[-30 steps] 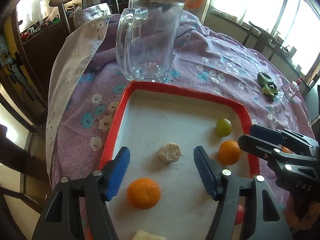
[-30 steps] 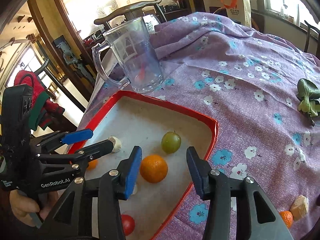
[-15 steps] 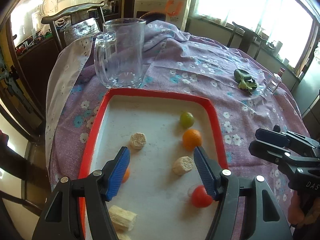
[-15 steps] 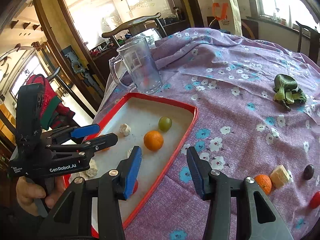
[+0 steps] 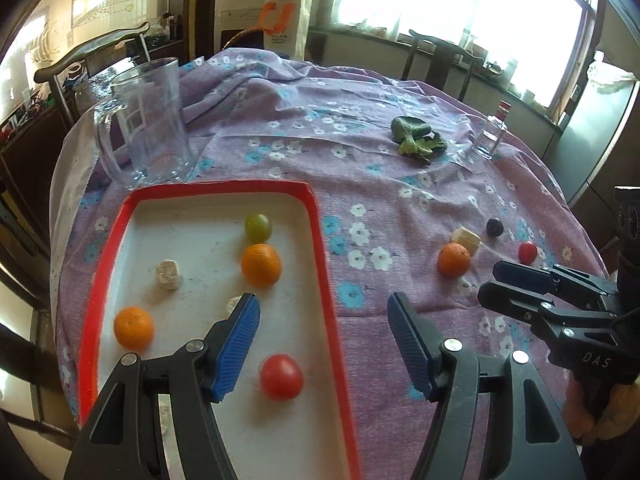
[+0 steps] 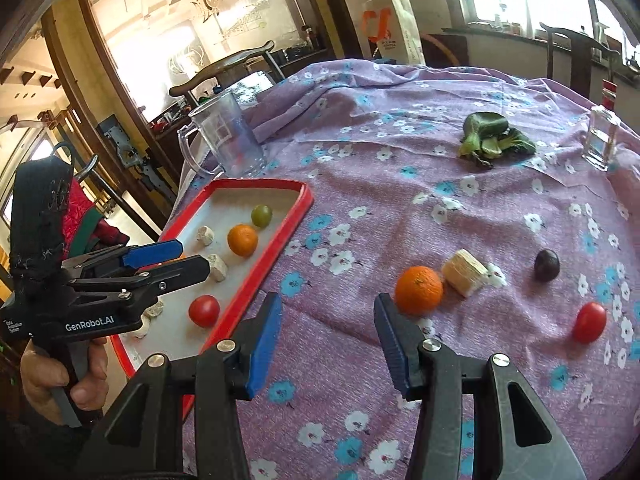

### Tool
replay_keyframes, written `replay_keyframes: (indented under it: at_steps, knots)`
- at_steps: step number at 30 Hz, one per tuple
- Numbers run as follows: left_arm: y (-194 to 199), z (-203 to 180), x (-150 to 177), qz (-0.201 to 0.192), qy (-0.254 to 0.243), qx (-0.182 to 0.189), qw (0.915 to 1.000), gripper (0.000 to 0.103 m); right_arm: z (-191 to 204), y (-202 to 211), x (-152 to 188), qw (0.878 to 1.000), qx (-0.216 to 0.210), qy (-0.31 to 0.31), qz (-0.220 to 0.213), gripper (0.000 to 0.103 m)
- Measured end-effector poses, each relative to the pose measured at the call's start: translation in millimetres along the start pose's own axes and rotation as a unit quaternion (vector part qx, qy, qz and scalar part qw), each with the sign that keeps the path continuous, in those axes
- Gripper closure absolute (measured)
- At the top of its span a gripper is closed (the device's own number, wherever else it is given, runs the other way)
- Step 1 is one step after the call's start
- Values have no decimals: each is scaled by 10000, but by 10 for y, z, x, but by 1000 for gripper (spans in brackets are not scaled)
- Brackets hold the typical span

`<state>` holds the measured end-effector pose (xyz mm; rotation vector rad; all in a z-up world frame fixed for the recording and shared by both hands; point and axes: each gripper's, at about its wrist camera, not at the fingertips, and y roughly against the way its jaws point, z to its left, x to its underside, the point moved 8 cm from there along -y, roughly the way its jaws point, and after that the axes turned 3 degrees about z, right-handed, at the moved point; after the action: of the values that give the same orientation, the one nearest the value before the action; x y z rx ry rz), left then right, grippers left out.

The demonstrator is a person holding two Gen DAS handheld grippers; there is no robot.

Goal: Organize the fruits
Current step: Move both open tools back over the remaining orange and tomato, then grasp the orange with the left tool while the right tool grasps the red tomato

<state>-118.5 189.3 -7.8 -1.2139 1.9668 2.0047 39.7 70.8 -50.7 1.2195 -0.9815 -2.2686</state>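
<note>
The right gripper [image 6: 326, 344] is hovering with fingers spread, empty, facing the loose orange [image 6: 419, 290]; the left gripper [image 5: 322, 344], likewise released, is waiting over the tray [image 5: 320, 264].

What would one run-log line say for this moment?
left gripper: open, empty | right gripper: open, empty, nearing orange | tray: fruit inside

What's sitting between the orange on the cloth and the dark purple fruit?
A pale cut chunk lies between the orange and the dark purple fruit, beside the orange, in the right wrist view.
</note>
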Motion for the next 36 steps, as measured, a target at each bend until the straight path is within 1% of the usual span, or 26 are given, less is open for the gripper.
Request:
replay_keyframes:
  at_steps: [11,20,24,26,29,31,33,34,36]
  knots:
    - [-213,-546,-20,155,-415,321,9985,37,-584,295,211,9983,394,-416,-122,54]
    - [-542,-912,-48,347,-649,522,9959,38,-1174,398,331,9930,763,-880,-173,54]
    - [-724,-1047,-90,466,-693,554,9950,38,-1415,409,335,9888,1139,-944,-213,54]
    - [-808,-1126,-123,478,-739,555,9946,38,-1526,402,327,9852,1450,-894,-210,54]
    - [-953,-1216,-179,491,-758,554,9944,38,-1681,385,314,9799,1781,-870,-231,54]
    - [-1067,-1247,-222,506,-729,502,9948,39,-1764,351,308,9791,1801,-924,-210,54]
    - [-1177,-1284,-253,546,-703,541,9946,44,-1839,310,293,9788,1799,-962,-190,54]
    - [-1238,-1301,-271,578,-695,538,9945,48,-1868,292,282,9784,1817,-971,-187,54]
    - [-1312,-1315,-321,511,-740,410,9951,48,-1898,242,262,9786,1809,-967,-138,55]
